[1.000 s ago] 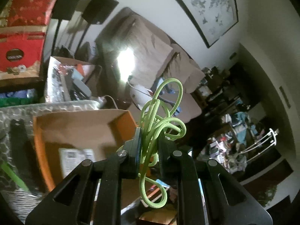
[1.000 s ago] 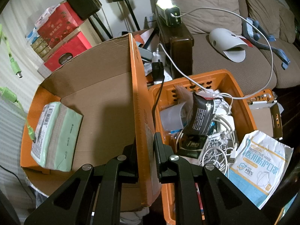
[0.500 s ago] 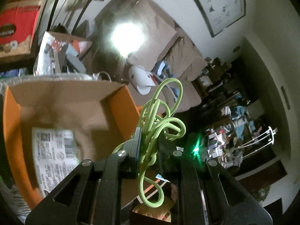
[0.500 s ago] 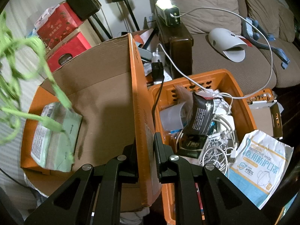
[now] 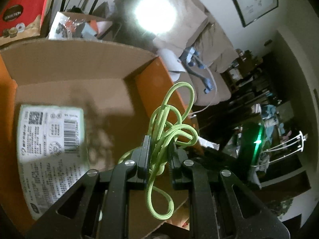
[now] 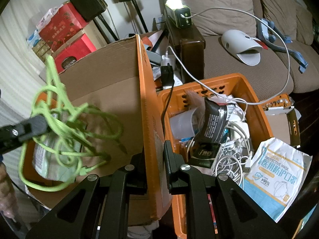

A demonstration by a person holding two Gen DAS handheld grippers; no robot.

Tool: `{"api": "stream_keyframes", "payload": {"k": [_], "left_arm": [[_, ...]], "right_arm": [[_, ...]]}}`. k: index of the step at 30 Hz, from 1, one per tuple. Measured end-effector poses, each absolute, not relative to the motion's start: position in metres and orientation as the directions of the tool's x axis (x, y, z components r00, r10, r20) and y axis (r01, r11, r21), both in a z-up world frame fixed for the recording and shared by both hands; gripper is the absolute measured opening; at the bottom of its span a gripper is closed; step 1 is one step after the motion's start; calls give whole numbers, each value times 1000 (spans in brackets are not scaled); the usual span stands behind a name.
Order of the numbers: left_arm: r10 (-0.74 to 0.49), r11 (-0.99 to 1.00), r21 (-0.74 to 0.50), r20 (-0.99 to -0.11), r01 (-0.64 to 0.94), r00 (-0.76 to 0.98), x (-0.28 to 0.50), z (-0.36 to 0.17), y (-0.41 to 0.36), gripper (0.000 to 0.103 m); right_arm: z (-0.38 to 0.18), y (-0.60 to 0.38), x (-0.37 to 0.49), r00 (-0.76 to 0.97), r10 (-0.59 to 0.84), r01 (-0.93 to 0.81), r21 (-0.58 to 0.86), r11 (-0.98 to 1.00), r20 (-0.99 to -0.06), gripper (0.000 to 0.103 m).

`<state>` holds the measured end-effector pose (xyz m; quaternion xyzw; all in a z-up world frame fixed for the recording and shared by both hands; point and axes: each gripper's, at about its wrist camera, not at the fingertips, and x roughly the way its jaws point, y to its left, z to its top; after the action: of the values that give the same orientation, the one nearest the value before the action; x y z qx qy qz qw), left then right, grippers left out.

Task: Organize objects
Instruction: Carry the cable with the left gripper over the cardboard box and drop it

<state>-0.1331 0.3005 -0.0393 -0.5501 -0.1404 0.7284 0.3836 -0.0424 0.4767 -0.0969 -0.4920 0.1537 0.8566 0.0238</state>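
Your left gripper (image 5: 159, 151) pinches a tangled green braided cable (image 5: 169, 135) between its jaws, loops spilling above and below them, hanging over the open cardboard box (image 6: 111, 83) and the green tissue pack (image 5: 51, 151) inside. Your right gripper (image 6: 154, 159) is clamped on the box's orange flap (image 6: 149, 119), beside the orange basket (image 6: 259, 115).

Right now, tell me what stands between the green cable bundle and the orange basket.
The cardboard box's orange flap, upright, clamped by the right gripper; the green cable hangs left of it, the orange basket right. Right wrist view.
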Motion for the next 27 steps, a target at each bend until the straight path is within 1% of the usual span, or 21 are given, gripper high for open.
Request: {"api": "stream_keyframes", "payload": {"k": [5,9,10,14,15,16,21,23,27], "left_arm": [[682,-690,-600,-726,-405,-86,-132,-53,308,17],[649,-709,-563,-757,-425,-81,-129,-58,310,28],[636,-718,-549,-767,-427,-83,-128,-59,309,38],[608,-738,-508,-787,-445,-109,-124,-53,305,65],[594,-747,-488,-795,-452,-122,-122,-50,304,76],[578,-757,-464,-804,-459,-141,-120,-46,302,82],[539,-774,-399,-822,-492,-181,-115,-29,294,87],[505,-794,-349,-835,-498,-220,-113,-24,289,87],[475,-814,-305,-840,-495,-263,-113,-18,278,88]], "right_arm": [[-98,476,-43,-513,-111,-194,241,-951,-851,12],[-98,476,-43,-513,-111,-194,240,-951,-851,12],[-98,477,-43,-513,-111,-195,241,-951,-851,12],[-98,476,-43,-513,-111,-195,241,-951,-851,12],[-98,476,-43,-513,-111,-195,241,-951,-851,12],[-98,476,-43,-512,-111,-195,241,-951,-852,12],[-98,476,-43,-512,-110,-195,240,-951,-852,12],[-98,476,-43,-512,-111,-195,241,-951,-852,12],[-98,476,-43,-512,-110,-196,240,-951,-852,12]]}}
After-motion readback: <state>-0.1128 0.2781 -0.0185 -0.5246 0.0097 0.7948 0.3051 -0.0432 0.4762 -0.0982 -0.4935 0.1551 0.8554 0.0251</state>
